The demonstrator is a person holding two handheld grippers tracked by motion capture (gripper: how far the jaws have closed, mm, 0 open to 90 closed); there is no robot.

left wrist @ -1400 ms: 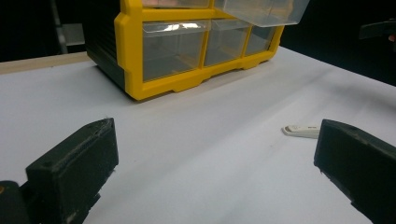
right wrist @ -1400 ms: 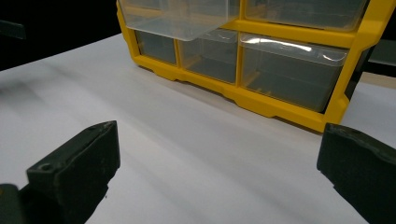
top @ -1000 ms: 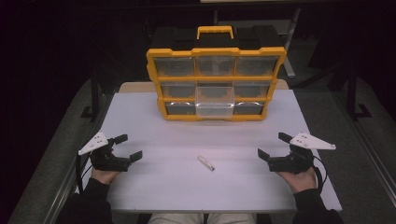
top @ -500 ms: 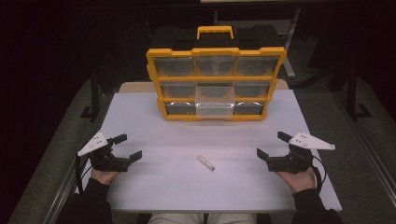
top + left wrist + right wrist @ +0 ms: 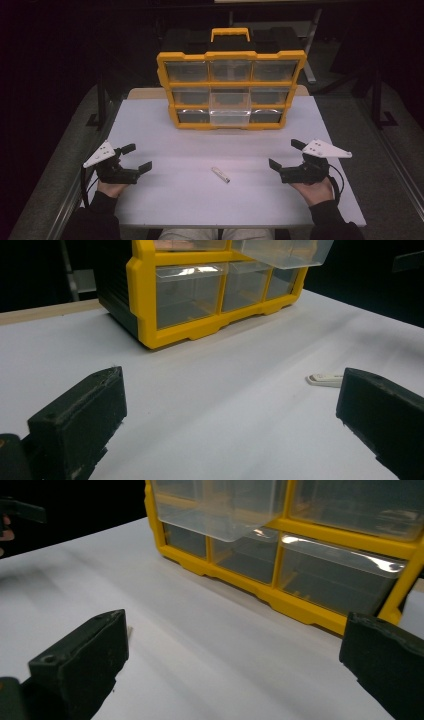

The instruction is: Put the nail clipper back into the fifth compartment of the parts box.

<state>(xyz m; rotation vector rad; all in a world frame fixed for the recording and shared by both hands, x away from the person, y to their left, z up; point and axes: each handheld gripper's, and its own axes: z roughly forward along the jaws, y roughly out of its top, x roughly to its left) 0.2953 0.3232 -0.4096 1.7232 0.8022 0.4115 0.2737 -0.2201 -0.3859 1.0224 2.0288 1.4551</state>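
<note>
While your left gripper [image 5: 136, 158] and right gripper [image 5: 283, 155] rest spread and empty at lower left and lower right, the small white piece [image 5: 220, 174] lies bottom centre between them; the yellow organizer [image 5: 230, 56] stands at upper centre, its clear middle drawer [image 5: 229, 112] pulled out, contents unreadable.
</note>
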